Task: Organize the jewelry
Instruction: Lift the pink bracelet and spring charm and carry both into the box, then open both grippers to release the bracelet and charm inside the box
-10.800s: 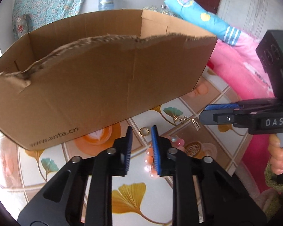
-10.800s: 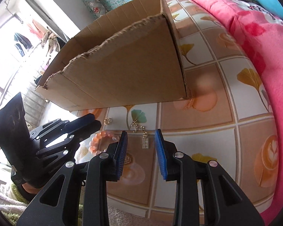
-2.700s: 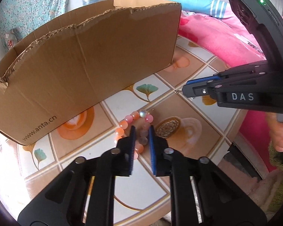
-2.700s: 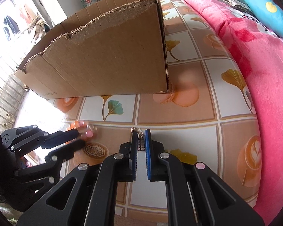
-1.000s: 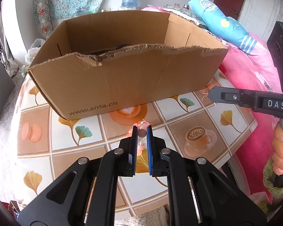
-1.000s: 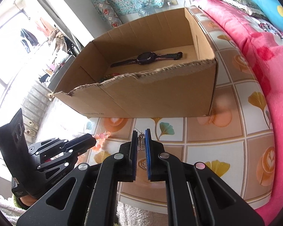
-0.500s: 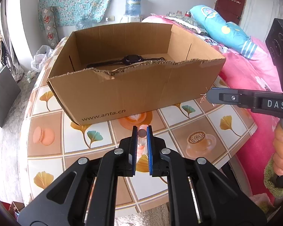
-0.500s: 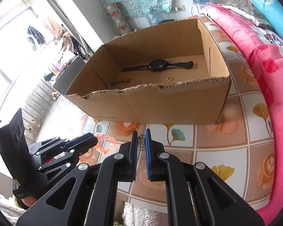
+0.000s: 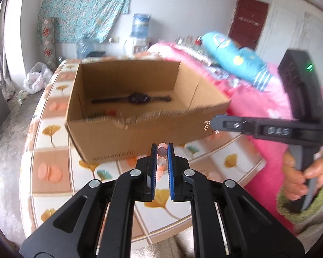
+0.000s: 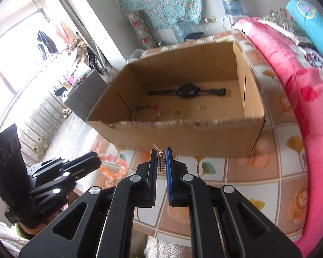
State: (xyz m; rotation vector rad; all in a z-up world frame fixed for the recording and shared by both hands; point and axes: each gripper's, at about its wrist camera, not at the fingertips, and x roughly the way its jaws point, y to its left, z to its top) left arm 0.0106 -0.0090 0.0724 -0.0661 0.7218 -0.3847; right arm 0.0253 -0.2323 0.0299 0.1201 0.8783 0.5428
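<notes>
Pinching round glossy beads [image 9: 162,151]

The right gripper [image 9: 211,126] carries a white label reading "DAS" on its side, blurred but legible in the left wrist view. The box [image 9: 140,135] has print on its near wall, smeared by motion: it starts "www." and the rest cannot be made out.

Tiled table [image 10: 275,172] bearing open cardboard box [image 10: 204,142]
</notes>
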